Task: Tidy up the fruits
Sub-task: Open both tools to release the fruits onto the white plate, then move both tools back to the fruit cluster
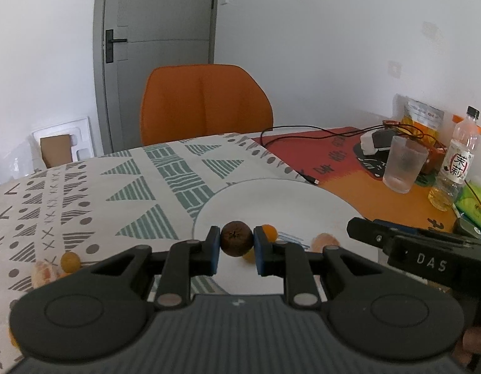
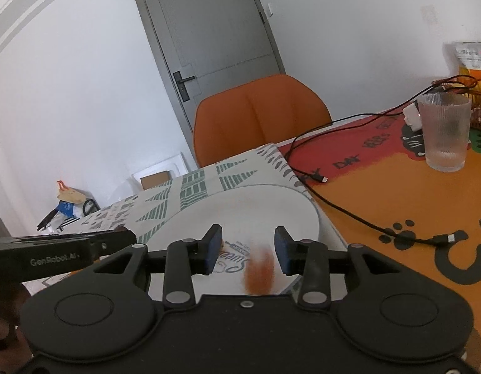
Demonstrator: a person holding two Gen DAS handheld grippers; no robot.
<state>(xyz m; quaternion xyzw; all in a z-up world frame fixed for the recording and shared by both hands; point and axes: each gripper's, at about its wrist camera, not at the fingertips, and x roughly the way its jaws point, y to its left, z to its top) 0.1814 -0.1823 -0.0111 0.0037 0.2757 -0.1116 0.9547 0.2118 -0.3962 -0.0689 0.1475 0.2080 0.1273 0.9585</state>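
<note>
In the left wrist view, my left gripper [image 1: 237, 246] has its jaws pinched on a brown fruit [image 1: 236, 238] and holds it above the near rim of the white plate [image 1: 271, 196]. An orange fruit [image 1: 269, 232] and a peeled segment [image 1: 324, 242] appear to lie on the plate just past the jaws; a further yellowish piece shows below the brown fruit, only partly visible. On the cloth [image 1: 115, 187] to the left, well apart from the plate, a yellow fruit [image 1: 69, 261] and a peeled piece [image 1: 44, 274] remain uncollected. In the right wrist view, my right gripper [image 2: 248, 251] hangs over the plate with its jaws spread; a blurred orange streak [image 2: 259, 269] sits between and below them, and I cannot tell whether it is a falling fruit. I judge the task about half complete: some fruit is on the plate, one piece is in hand, and at least two wait on the cloth.
</note>
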